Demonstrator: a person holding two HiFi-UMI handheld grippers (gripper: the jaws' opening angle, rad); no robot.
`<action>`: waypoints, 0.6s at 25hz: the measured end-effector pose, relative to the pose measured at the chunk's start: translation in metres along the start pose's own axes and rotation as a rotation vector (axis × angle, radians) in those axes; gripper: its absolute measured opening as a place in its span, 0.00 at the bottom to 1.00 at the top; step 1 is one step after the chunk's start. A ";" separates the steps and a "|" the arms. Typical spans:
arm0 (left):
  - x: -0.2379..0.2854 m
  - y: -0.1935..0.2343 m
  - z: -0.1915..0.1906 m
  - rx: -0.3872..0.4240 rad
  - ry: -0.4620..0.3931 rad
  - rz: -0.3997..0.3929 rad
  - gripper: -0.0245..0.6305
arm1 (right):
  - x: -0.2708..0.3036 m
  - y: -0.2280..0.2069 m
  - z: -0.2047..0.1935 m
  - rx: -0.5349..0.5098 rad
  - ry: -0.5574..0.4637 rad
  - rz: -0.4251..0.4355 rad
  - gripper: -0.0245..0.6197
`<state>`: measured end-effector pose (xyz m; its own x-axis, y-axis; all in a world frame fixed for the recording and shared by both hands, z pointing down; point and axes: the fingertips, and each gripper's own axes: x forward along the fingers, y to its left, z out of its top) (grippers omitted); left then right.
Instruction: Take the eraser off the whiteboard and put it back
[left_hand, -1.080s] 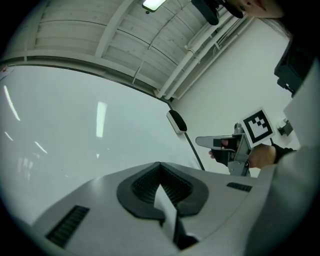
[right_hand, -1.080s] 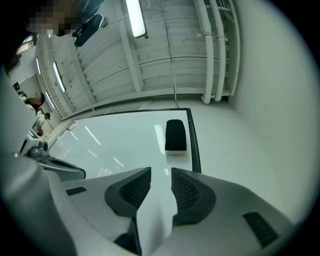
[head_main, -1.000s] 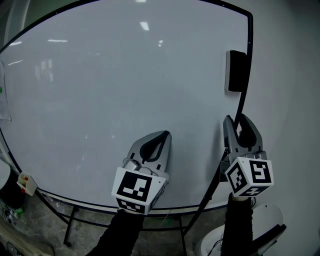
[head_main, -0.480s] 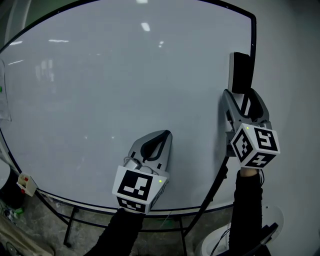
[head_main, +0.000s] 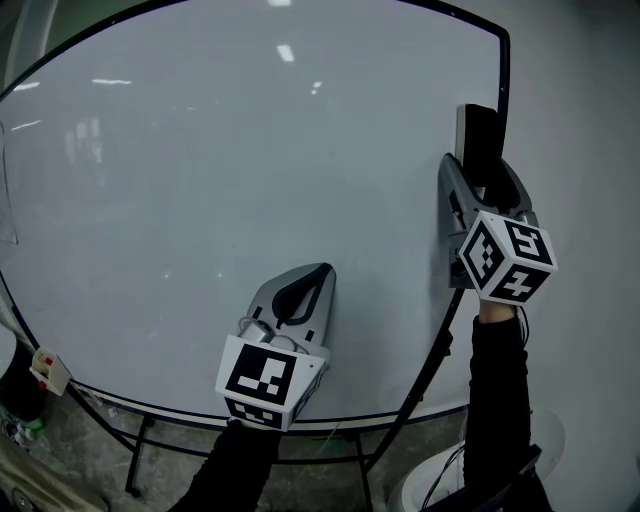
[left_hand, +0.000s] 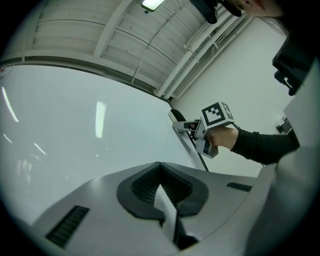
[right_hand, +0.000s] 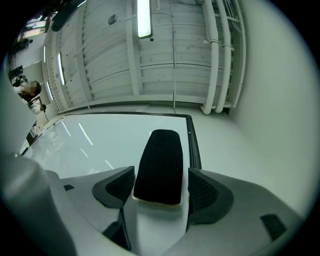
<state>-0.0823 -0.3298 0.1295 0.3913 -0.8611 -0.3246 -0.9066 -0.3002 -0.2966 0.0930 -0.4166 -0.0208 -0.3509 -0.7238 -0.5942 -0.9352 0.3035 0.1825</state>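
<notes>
**Right gripper view: eraser (right_hand: 161, 162) straddled, not gripped**

Your right gripper (right_hand: 160, 176) has just been opening. Its jaws stand wide either side of the eraser, pads clear, lined up to pinch. The eraser sits by the whiteboard's (right_hand: 95, 137) right edge. Your left gripper (left_hand: 161, 187) is closed and empty.

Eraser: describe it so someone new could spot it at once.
The whiteboard fills the head view. Near its upper right edge sits the eraser, an upright black block with a pale backing, the only dark thing stuck to the board.
</notes>
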 end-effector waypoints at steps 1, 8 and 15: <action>-0.001 0.000 0.000 -0.001 0.000 -0.001 0.04 | 0.000 0.001 0.000 -0.003 0.001 0.000 0.55; -0.005 0.000 -0.002 -0.012 0.003 0.001 0.04 | -0.001 0.000 0.000 0.024 0.006 0.001 0.52; -0.009 0.003 -0.002 -0.013 -0.001 0.007 0.04 | 0.000 0.000 -0.003 0.039 0.023 0.004 0.49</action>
<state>-0.0893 -0.3237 0.1336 0.3849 -0.8630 -0.3273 -0.9113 -0.2992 -0.2828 0.0932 -0.4180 -0.0187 -0.3556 -0.7366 -0.5752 -0.9315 0.3294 0.1540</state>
